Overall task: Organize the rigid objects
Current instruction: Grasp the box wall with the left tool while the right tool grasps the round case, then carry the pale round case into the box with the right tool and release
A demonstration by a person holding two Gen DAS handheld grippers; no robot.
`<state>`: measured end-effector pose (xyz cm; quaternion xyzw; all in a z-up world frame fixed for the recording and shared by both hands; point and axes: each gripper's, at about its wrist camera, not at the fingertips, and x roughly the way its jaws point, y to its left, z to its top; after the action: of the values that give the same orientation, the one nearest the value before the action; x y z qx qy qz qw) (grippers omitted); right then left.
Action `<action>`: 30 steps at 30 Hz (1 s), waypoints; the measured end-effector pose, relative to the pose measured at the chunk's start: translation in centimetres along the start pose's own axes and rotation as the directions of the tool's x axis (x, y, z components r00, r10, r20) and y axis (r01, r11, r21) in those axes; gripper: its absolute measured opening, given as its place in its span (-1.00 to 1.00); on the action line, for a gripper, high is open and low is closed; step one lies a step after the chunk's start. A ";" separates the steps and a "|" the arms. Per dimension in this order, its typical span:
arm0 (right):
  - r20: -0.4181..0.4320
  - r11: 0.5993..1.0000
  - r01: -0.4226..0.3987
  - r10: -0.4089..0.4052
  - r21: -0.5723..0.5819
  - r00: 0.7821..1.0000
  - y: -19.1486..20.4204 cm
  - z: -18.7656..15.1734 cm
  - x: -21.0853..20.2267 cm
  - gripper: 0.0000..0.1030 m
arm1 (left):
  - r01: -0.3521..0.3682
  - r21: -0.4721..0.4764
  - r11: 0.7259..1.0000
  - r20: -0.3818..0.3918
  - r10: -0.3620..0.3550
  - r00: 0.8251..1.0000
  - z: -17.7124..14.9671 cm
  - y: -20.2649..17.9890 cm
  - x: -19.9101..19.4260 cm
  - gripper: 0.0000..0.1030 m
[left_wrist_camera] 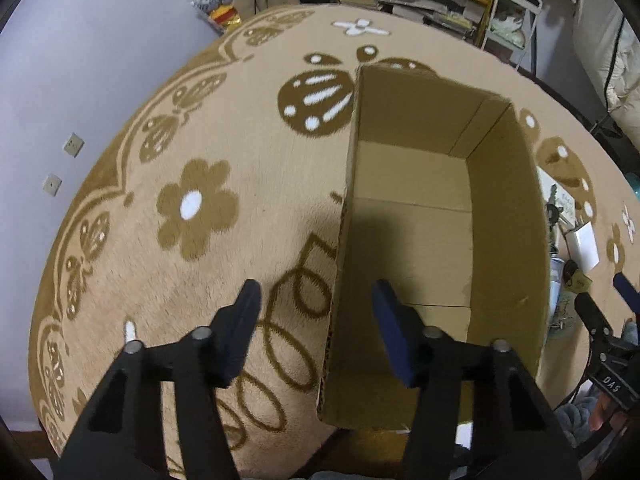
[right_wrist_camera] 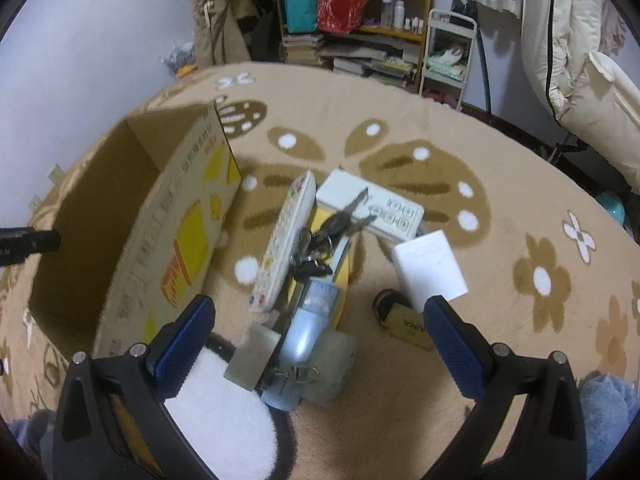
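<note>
An empty cardboard box (left_wrist_camera: 508,220) stands open on the beige rug. My left gripper (left_wrist_camera: 320,320) straddles its left wall, one finger outside and one inside, and the pads are clear of the cardboard. In the right wrist view the box (right_wrist_camera: 180,232) is at the left. My right gripper (right_wrist_camera: 320,340) hangs open over a pile: a white remote (right_wrist_camera: 284,244), a power strip (right_wrist_camera: 372,204), keys (right_wrist_camera: 328,232), a white adapter (right_wrist_camera: 428,268), a pale blue bottle (right_wrist_camera: 308,328), a clear tape roll (right_wrist_camera: 336,356) and a brass padlock (right_wrist_camera: 404,324). Nothing is held.
The flower-patterned rug (left_wrist_camera: 200,200) spreads left of the box. A cluttered shelf (right_wrist_camera: 360,20) and a white cart (right_wrist_camera: 448,52) stand at the back, and a pale wall is at the left. Blue cloth (right_wrist_camera: 608,408) lies at the lower right.
</note>
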<state>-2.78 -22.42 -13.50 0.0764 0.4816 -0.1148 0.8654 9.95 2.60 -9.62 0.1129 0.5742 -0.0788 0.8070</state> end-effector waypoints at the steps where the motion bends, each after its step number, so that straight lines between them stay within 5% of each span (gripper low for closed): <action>1: -0.023 1.000 0.002 -0.002 0.001 1.000 0.0 -0.1 0.5 0.97 | -0.001 -0.007 1.000 -0.010 0.001 1.000 0.0 0.1 0.3 0.05; 5: -0.082 0.999 0.020 -0.017 0.035 0.996 -0.5 -0.6 1.8 0.96 | -0.010 -0.021 1.000 -0.043 0.009 0.999 0.0 0.4 1.7 0.00; 11: -0.119 0.994 0.029 -0.017 0.105 0.993 -1.7 -0.9 2.5 0.90 | 0.006 -0.020 1.000 -0.075 -0.007 0.997 -0.3 0.2 3.0 -0.54; 18: -0.226 0.986 0.031 0.008 0.167 0.974 -3.0 -1.5 4.4 0.33 | -0.010 -0.012 1.000 -0.076 0.009 0.997 -0.2 -0.8 3.2 -0.59; 24: -0.261 0.964 -0.013 0.085 0.264 0.962 -4.3 -2.0 5.1 0.24 | -0.031 -0.022 0.999 -0.120 0.028 0.992 0.3 -1.2 3.9 -0.69; 27: -0.268 0.958 -0.014 0.094 0.285 0.959 -4.8 -2.2 4.8 -0.27 | -0.044 -0.002 0.999 -0.131 0.044 0.990 0.3 -1.5 4.2 -0.76; 30: -0.268 0.953 -0.038 0.123 0.302 0.955 -5.0 -2.2 5.0 -0.40 | -0.036 0.002 0.999 -0.127 0.036 0.991 0.2 -1.4 4.2 -0.77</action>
<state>-3.43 -27.33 -19.01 0.2392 0.5749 -0.1373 0.7704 11.19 1.23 -13.63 0.1280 0.6223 -0.0567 0.7701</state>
